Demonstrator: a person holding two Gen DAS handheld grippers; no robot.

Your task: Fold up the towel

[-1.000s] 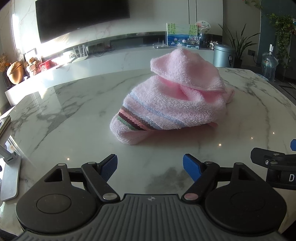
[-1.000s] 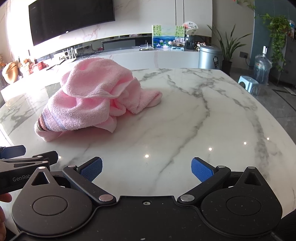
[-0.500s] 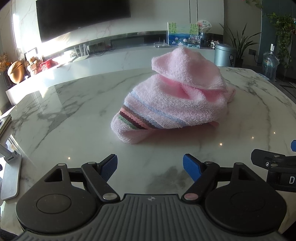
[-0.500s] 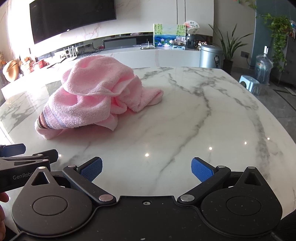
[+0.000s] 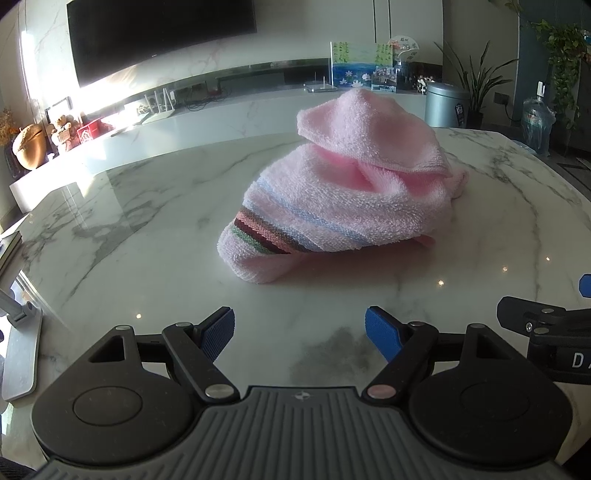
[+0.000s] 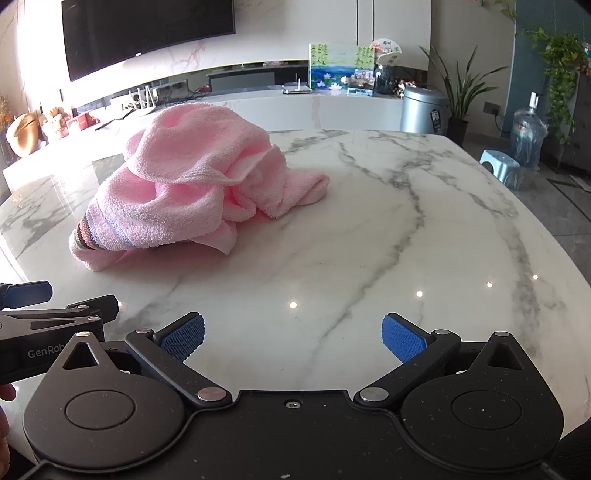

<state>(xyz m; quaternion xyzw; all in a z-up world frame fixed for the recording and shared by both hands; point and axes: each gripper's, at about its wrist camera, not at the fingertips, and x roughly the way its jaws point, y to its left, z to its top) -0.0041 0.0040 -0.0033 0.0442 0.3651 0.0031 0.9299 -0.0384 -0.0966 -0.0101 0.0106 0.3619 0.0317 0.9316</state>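
Observation:
A pink towel (image 5: 343, 195) with a striped band lies crumpled in a heap on the white marble table (image 5: 147, 229). It also shows in the right wrist view (image 6: 192, 188), left of centre. My left gripper (image 5: 300, 334) is open and empty, a short way in front of the towel's striped end. My right gripper (image 6: 293, 336) is open and empty, to the right of the heap and nearer the table's front. Each gripper's side shows at the edge of the other's view.
A metal stand (image 5: 18, 343) sits at the table's left edge. Beyond the table are a long white counter (image 5: 207, 118), a wall TV (image 5: 159, 33), a grey bin (image 6: 424, 109), plants, a water bottle (image 6: 528, 136) and a small blue stool (image 6: 500, 166).
Both grippers have crept slightly forward toward the towel. The towel has not moved and both grippers stay open.

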